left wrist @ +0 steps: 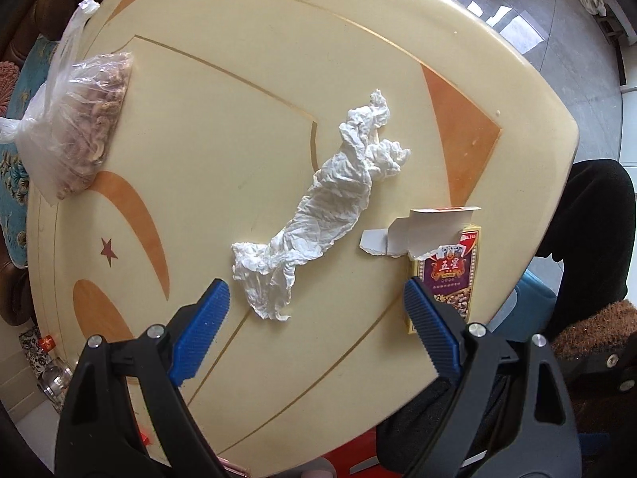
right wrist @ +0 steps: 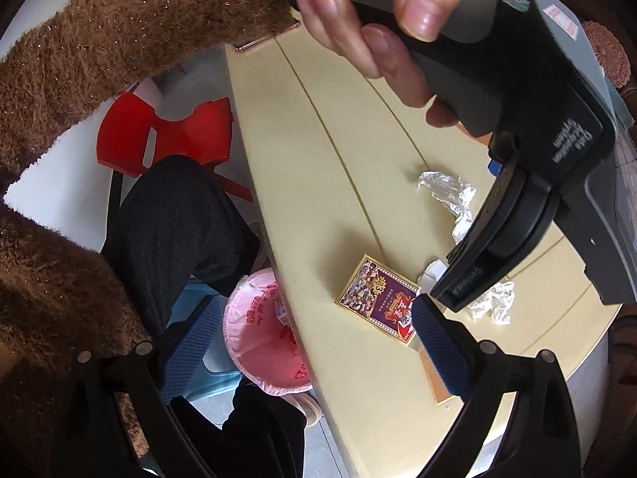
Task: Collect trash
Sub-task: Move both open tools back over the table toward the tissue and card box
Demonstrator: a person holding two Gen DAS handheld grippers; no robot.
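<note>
A long crumpled white tissue (left wrist: 334,207) lies in the middle of the cream table (left wrist: 239,119). My left gripper (left wrist: 316,306) is open and empty, just short of the tissue's near end. An opened playing-card box (left wrist: 446,263) with a torn flap lies at the table's right edge. In the right wrist view the card box (right wrist: 378,298) lies near my right fingertip; the right gripper (right wrist: 314,326) is open and empty, straddling the table edge. The tissue (right wrist: 454,199) is partly hidden behind the left gripper's body. A pink-lined trash bin (right wrist: 262,342) stands on the floor below the table edge.
A clear plastic bag of nuts (left wrist: 83,119) lies at the table's left edge. A red plastic stool (right wrist: 159,135) and the person's black-clad legs (right wrist: 175,223) are beside the table. A brown fuzzy sleeve (right wrist: 99,40) crosses the right view.
</note>
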